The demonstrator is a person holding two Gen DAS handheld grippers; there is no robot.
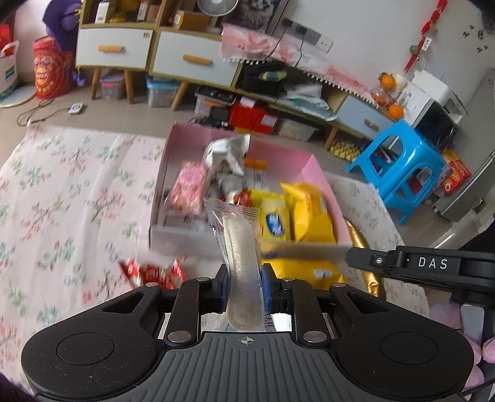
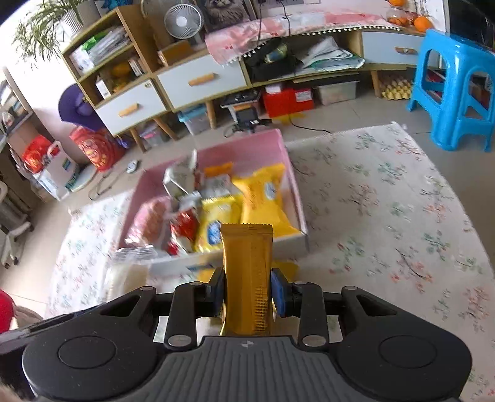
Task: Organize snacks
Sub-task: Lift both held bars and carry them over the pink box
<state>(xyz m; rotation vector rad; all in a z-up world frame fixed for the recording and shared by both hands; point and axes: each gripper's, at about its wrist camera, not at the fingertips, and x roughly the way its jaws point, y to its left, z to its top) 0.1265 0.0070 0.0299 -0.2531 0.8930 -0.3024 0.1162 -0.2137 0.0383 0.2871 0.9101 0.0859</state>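
Blue plastic stool (image 1: 399,167) beside floral cloth (image 1: 68,191); desk fan (image 2: 182,20) on cabinet (image 2: 198,80).

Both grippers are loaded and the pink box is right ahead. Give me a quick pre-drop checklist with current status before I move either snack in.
1. Left gripper shut on the clear-wrapped wafer bar: ok.
2. Right gripper shut on the gold snack bar: ok.
3. Pink box open and ahead of both grippers: ok.
4. Free space in the box: not ok at the near end, where yellow packets crowd it; bare pink bottom at the far end.
5. Loose items outside the box: not ok, a red packet lies on the floral cloth.
6. Clearance between the two grippers: cannot tell.
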